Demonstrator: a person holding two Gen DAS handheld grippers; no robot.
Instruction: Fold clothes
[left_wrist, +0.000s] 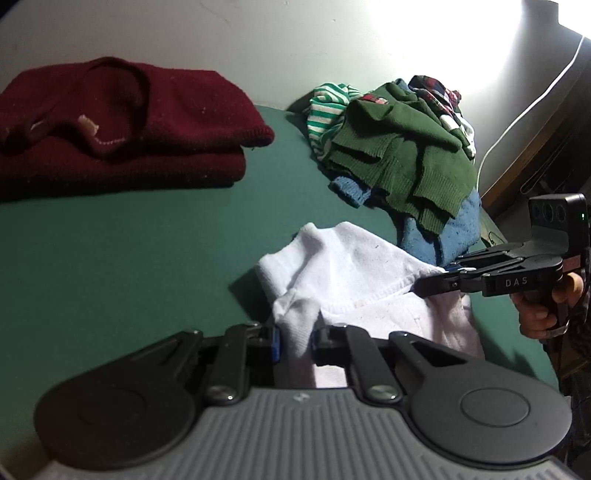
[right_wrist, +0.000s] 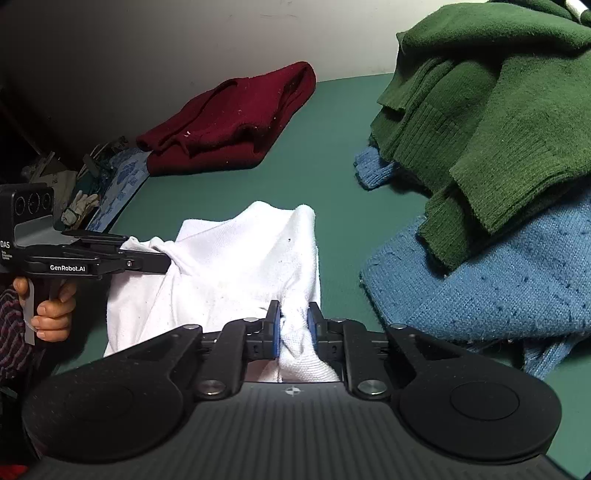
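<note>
Nearest in the left wrist view, the left gripper (left_wrist: 295, 341) is seen clamped on a bunched fold of the white garment (left_wrist: 354, 273), its blue pads pressed into the cloth. In the right wrist view, the right gripper (right_wrist: 293, 328) is likewise closed on a thicker gathered edge of the same garment, at its right near corner. The garment is thus held at two points and lies crumpled between them on the green table (left_wrist: 129, 258), near the front edge.

The cloth is judged soft, light and limp, a knit that will sag and bunch rather than hold any shape. It is not thought fragile, and it is unlikely to slip while thick folds are pinched. For a clean fold, hold would better be taken at true corners or along a hem, so that the cloth can be drawn taut and laid flat; whether the present grips are at corners cannot be told.

Just beyond, on the right, a heap is seen: a blue knit (right_wrist: 480, 280) underneath, a green sweater (right_wrist: 480, 122) over it, and striped pieces (left_wrist: 328, 110) behind. At far left, well apart, a maroon sweater (left_wrist: 122, 122) lies already folded.
</note>
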